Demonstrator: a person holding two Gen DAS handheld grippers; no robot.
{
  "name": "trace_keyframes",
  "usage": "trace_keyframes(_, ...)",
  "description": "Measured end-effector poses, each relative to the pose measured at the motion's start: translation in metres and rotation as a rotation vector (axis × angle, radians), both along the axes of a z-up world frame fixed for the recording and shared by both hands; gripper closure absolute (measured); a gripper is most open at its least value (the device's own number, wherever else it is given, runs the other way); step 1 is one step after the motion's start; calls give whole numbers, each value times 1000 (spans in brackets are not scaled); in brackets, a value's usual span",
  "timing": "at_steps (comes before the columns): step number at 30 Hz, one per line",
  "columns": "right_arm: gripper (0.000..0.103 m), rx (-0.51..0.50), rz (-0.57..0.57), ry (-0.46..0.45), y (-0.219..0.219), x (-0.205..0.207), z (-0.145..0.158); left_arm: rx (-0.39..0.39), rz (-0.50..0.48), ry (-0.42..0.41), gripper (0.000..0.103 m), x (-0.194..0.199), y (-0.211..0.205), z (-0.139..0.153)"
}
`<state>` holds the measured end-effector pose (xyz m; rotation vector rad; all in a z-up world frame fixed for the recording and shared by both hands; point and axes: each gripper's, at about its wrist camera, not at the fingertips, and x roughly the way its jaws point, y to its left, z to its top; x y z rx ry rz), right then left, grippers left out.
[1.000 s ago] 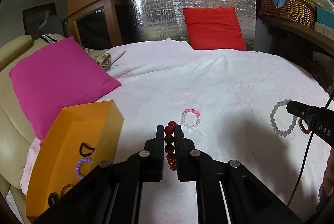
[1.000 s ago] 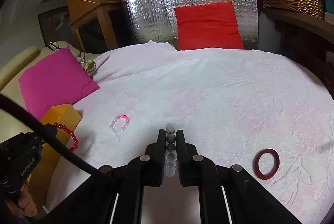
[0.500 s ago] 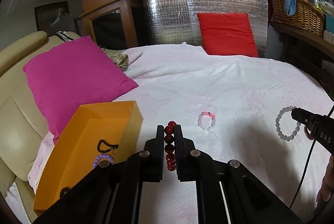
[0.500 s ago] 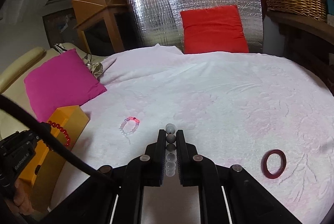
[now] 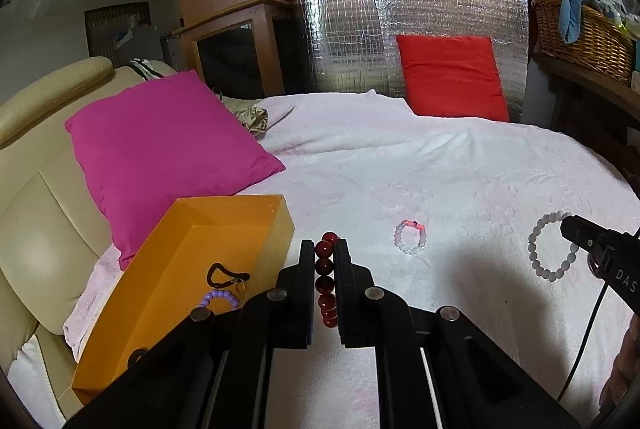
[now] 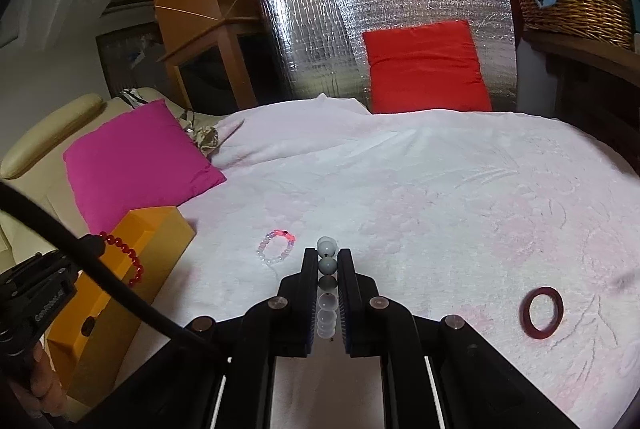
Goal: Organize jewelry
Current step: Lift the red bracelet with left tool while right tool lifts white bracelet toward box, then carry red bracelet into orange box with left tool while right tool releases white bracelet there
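- Here the left gripper (image 5: 324,249) is clenched on a red bead bracelet (image 5: 325,279), the strand running lengthwise between its jaws
- Likewise the right gripper (image 6: 327,257) is clenched on a white bead bracelet (image 6: 327,293), beads stacked along the line of its fingers
- The orange box (image 5: 224,225) is the landmark: it sits at the cloth's edge, just to the left of the left gripper, its long axis running away from the camera, with a purple bead bracelet (image 5: 220,297) and a dark loop (image 5: 224,273) already inside
- By my judgement the left gripper is much the nearer to the box; the red bracelet needs only a short swing leftward over the near wall, while the right gripper is well apart on the box's right
- Farther right of the box, on the white cloth (image 5: 460,165), lies a pale pink-clasped bracelet (image 5: 409,237)
- A dark red ring (image 6: 542,312) lies farthest right of the box
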<state>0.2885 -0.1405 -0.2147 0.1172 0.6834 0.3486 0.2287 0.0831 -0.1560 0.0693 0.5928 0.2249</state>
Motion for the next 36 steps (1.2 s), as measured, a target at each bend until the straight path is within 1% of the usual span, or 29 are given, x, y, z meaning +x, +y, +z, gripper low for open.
trace_keyframes(15,93,12,16,17,-4,2,-1,21,-6,2,94,8,-11,-3)
trace_keyframes(22,93,18,19,32,-2,4,2,26,-5,-13,94,6,-10,-1)
trace_keyframes(29,93,13,51,17,15,-4,10,15,7,-20,94,1,0,2)
trace_keyframes(36,93,1,65,21,30,-9,15,-4,39,-24,94,-4,21,5)
